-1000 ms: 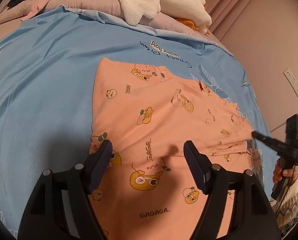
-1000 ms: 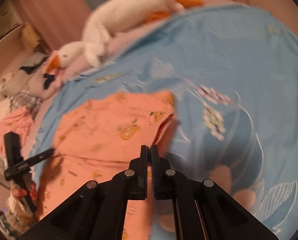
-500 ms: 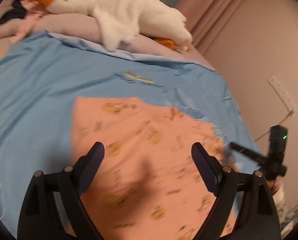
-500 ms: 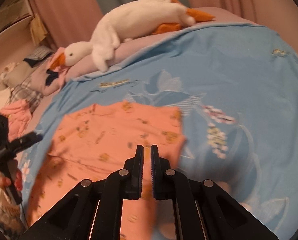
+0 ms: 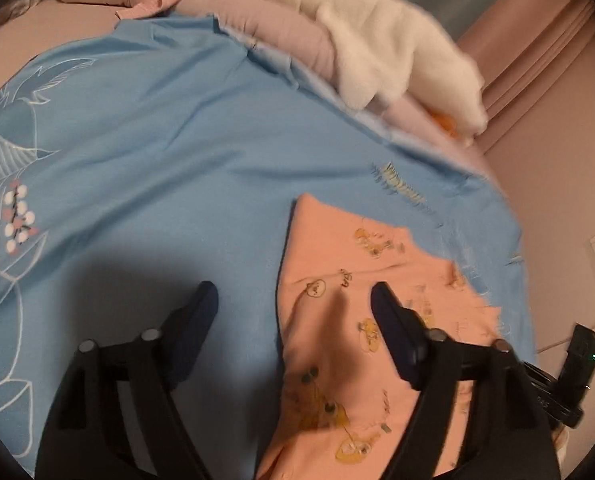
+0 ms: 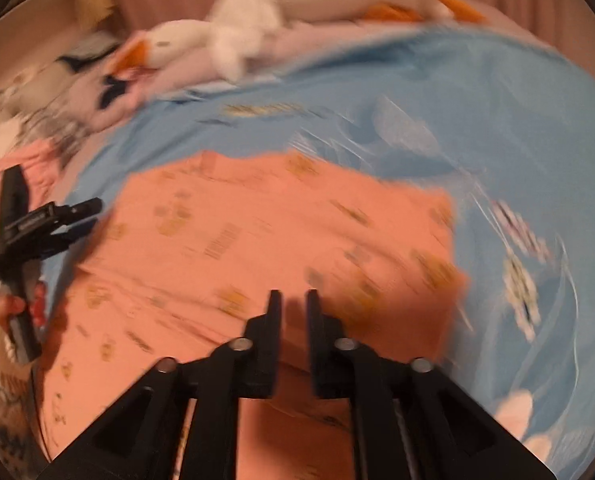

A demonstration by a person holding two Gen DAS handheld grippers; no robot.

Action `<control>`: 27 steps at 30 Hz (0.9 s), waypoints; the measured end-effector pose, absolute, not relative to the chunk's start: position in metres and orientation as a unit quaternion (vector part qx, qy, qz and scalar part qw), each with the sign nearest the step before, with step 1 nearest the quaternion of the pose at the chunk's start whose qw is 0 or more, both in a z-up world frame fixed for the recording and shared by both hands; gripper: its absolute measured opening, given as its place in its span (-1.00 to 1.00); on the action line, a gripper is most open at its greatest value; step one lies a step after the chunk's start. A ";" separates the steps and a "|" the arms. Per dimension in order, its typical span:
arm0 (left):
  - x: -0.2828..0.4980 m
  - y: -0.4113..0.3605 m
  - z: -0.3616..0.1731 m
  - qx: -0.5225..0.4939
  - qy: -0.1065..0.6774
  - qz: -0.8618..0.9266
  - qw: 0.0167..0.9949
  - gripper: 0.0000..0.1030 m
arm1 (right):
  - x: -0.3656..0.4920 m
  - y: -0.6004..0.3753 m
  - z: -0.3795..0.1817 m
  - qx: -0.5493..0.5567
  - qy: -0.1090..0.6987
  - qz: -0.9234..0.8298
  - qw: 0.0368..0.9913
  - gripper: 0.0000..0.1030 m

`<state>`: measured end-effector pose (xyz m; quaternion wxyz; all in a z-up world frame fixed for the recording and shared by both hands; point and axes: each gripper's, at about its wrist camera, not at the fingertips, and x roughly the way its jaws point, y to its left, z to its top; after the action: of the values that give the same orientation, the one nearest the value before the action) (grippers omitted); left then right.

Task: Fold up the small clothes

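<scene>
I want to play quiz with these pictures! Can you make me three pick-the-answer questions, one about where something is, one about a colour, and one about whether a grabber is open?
1. Where is the white toy goose?
A. at the far end of the bed
B. on the floor
C. inside a box

2. What colour is the small garment?
A. green
B. orange-pink
C. black

3. How is the left gripper?
A. clamped on the goose
B. wide open
C. holding a cup

Answers: 1 A, it lies beyond the blue sheet. 2 B, orange-pink with cartoon prints. 3 B, its fingers stand far apart, nothing between them.

Left tongs [image 5: 295, 304] gape wide above the peach garment's [image 5: 361, 320] edge.
</scene>
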<state>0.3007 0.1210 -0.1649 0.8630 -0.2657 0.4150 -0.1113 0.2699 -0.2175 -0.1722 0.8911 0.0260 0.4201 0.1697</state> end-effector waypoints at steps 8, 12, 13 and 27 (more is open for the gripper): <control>0.245 0.132 -0.135 -0.284 0.363 -0.160 0.873 0.55 | 0.336 -0.091 -0.143 -0.034 0.390 0.321 0.862 -0.23; 0.228 0.128 -0.137 -0.274 0.370 -0.165 0.872 0.55 | 0.354 -0.014 -0.153 -0.180 0.350 0.350 0.850 -0.24; 0.224 0.129 -0.139 -0.276 0.371 -0.169 0.871 0.55 | 0.355 -0.002 -0.159 -0.211 0.344 0.351 0.845 -0.24; 0.197 0.143 -0.130 -0.244 0.368 -0.184 0.878 0.55 | 0.392 0.007 -0.180 -0.190 0.394 0.295 0.849 -0.23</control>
<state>0.1974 0.1425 -0.1295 0.8783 -0.2443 0.3678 -0.1836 0.3919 0.0074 -0.1800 0.8492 -0.1904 0.3944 0.2950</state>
